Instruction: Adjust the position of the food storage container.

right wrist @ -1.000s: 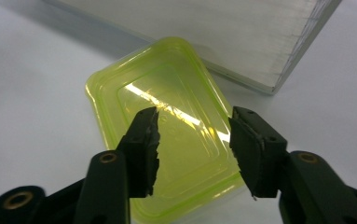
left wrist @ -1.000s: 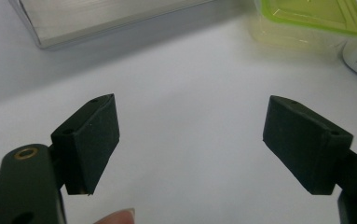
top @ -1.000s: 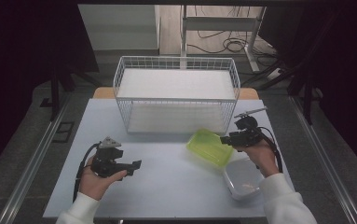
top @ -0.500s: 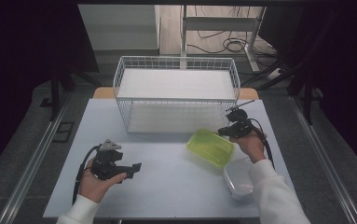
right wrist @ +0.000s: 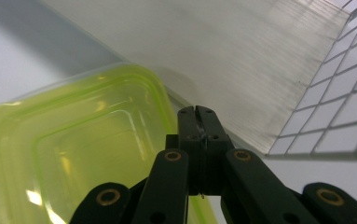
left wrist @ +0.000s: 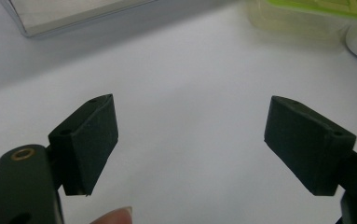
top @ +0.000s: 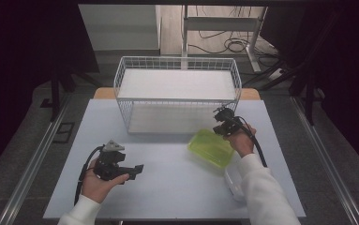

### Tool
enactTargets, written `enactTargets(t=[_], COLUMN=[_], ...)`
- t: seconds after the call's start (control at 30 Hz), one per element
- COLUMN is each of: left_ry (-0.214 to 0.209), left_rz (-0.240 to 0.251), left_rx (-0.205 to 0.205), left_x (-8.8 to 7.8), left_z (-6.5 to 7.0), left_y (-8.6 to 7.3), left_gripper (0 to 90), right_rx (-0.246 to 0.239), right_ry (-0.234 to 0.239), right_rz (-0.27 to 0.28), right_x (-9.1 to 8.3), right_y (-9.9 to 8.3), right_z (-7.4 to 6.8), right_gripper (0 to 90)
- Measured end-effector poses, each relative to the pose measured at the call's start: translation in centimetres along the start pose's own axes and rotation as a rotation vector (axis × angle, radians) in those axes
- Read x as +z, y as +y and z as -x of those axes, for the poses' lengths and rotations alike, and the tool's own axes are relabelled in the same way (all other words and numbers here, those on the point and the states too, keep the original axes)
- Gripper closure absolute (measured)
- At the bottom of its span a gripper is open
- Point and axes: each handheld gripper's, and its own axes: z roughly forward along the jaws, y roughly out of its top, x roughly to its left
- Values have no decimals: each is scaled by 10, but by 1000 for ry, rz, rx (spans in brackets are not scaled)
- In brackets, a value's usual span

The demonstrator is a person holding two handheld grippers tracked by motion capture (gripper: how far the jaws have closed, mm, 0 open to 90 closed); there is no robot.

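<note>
Right tongs (right wrist: 198,112) moved to lid (right wrist: 83,154) edge, clamped.

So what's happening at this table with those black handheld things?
A person holds a claw in each hand. The right claw has just closed its jaws on the rim of a yellow-green lid, held tilted near the front of a white wire basket. The left claw rests open over the white table, holding nothing. A clear container sits beside the right sleeve.
</note>
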Motion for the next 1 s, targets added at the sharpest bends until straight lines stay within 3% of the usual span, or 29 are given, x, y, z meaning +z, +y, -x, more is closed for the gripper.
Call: enactTargets(t=[0.13, 0.3, 0.4, 0.77, 1.0], left_ry=[-1, 0, 1, 1, 4], left_rz=[-5, -8, -13, -23, -27], left_rx=[7, 7, 7, 9, 4], left_x=[1, 2, 3, 4, 5], left_z=[0, -1, -1, -2, -4], left_y=[0, -1, -1, -2, -3], left_gripper=[177, 177, 177, 177, 178], right_rx=[-20, -33, -66, -209, -256], right_ry=[-28, -30, -24, 18, 40], right_rz=[-8, -16, -19, -21, -7], right_x=[9, 14, 18, 27, 27], right_y=[1, 3, 6, 18, 25], right_z=[-1, -3, -7, -46, -61], right_gripper=[892, 892, 892, 892, 892])
